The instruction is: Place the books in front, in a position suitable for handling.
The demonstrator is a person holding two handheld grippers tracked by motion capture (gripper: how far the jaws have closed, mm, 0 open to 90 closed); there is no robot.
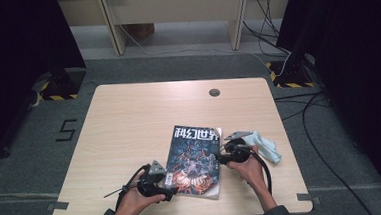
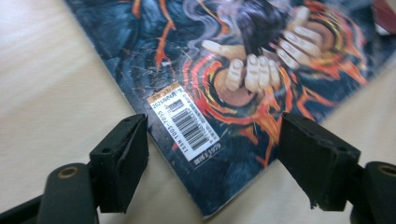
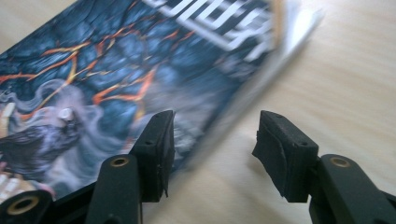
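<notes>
A magazine [image 1: 194, 160] with a dark blue and orange cover lies closed on the wooden table [image 1: 129, 121], towards the front. My left gripper [image 1: 167, 191] is at its near-left corner, open, and its jaws straddle the corner with the barcode label [image 2: 184, 122]. My right gripper [image 1: 218, 158] is at the magazine's right edge, open. In the right gripper view the left jaw sits over the cover [image 3: 107, 79] and the right jaw over bare table beside the page edges.
A crumpled pale blue cloth [image 1: 265, 145] lies on the table just right of the right gripper. A round grey cable port [image 1: 214, 92] is set near the table's far edge. Cables run over the floor to the right.
</notes>
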